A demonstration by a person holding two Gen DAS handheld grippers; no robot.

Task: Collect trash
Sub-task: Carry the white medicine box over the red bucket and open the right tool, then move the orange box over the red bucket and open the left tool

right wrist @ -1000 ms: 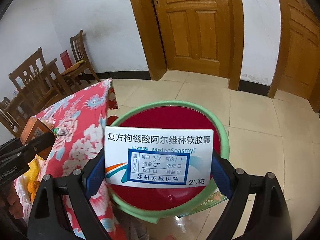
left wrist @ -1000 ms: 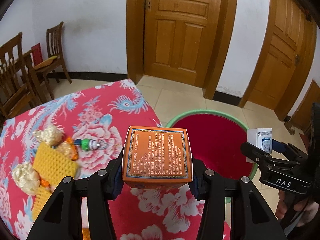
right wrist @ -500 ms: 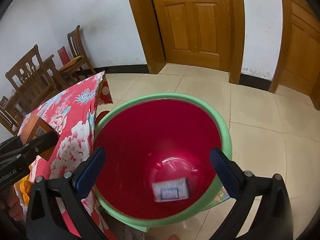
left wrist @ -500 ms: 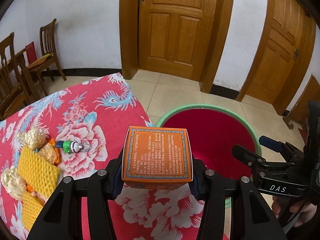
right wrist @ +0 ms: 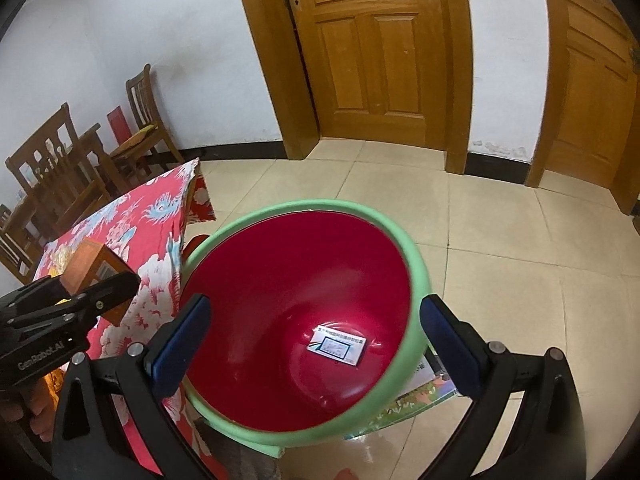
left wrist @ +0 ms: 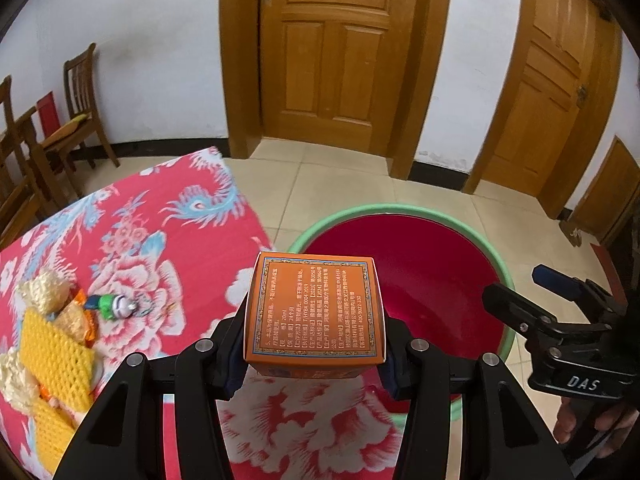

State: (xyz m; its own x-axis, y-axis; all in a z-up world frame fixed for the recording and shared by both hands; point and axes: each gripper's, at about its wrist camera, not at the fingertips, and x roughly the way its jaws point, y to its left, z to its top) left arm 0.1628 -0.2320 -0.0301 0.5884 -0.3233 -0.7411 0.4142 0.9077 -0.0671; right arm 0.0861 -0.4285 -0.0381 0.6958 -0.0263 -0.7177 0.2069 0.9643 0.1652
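Since a second ago the white cardboard medicine box point(right wrist: 337, 347) has left the right gripper point(right wrist: 316, 334) and now lies flat on the bottom of the red plastic bin with a green rim point(right wrist: 416, 264), at lower centre of the right wrist view; that gripper's blue-padded fingers stand spread and empty above the bin mouth. The left gripper point(left wrist: 314, 354) has carried its load rightward toward the bin: it pinches the orange printed cardboard box point(left wrist: 314, 312) by its two side faces, at lower centre of the left wrist view, over the edge of the red floral tablecloth point(left wrist: 168, 248) with the bin just behind.

The step in hand looks like dropping this second box. To do it well, the box should pass fully over the green rim before the fingers part, and stay clear of the right gripper at the right of the frame. More trash waits at lower left: yellow foam netting point(left wrist: 54, 354), crumpled wrappers, a small green bottle point(left wrist: 114, 306).
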